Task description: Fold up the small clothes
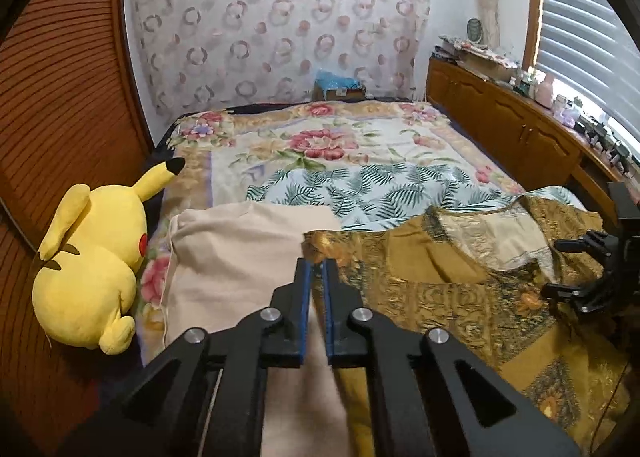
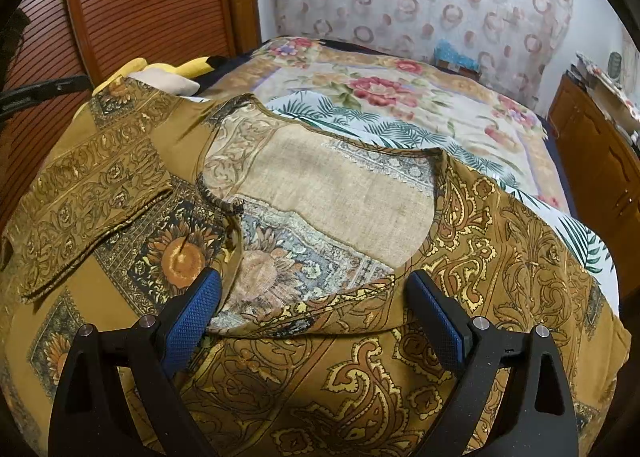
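A mustard-gold patterned shirt with sunflower and paisley prints lies spread on the bed, neckline facing up, one sleeve folded across its left side. It also shows in the left wrist view. My left gripper is shut on the shirt's left edge, next to a beige cloth. My right gripper is open, its blue pads either side of the neckline, just above the cloth. It shows in the left wrist view at the far right.
A yellow Pikachu plush lies at the bed's left edge by a wooden slatted door. A palm-leaf sheet and floral blanket cover the bed. A wooden cabinet with clutter runs along the right.
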### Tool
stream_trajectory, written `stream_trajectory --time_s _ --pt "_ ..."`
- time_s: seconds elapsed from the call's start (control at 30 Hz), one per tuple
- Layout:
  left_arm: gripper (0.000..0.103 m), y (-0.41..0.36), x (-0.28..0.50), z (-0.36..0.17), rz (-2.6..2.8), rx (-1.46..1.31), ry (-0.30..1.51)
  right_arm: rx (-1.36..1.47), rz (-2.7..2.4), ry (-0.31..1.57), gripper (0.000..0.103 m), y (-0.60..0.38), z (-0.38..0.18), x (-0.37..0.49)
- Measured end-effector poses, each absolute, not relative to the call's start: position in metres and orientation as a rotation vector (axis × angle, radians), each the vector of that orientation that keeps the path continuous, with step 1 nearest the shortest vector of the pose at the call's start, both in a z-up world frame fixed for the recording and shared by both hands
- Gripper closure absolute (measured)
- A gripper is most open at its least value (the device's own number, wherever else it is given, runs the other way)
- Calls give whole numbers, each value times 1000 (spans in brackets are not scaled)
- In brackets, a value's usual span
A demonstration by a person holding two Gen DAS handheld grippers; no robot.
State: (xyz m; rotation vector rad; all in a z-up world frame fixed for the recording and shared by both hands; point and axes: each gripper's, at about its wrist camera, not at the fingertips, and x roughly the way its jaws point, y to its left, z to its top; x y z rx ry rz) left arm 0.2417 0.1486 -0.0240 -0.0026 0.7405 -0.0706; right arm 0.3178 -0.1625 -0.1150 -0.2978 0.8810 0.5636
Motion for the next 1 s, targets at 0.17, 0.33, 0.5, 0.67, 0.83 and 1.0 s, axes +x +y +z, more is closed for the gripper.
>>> stream_trajectory --time_s 0.17,0.33,0.5,0.67,0.83,1.0 --pt "95 129 219 -20 -99 22 728 -297 560 878 7 -164 -114 317" --pt "85 105 198 -27 -165 8 737 -280 559 861 7 -174 -107 312" --pt "84 73 185 -46 -214 43 777 -259 545 822 7 -202 -88 290" --pt "84 47 182 -63 -256 54 814 -234 460 772 7 -253 -68 265" --pt "84 29 183 -77 -289 71 850 -191 340 774 7 -316 -68 246" --pt "84 18 183 -86 -303 91 875 -128 241 802 8 -370 -73 235"
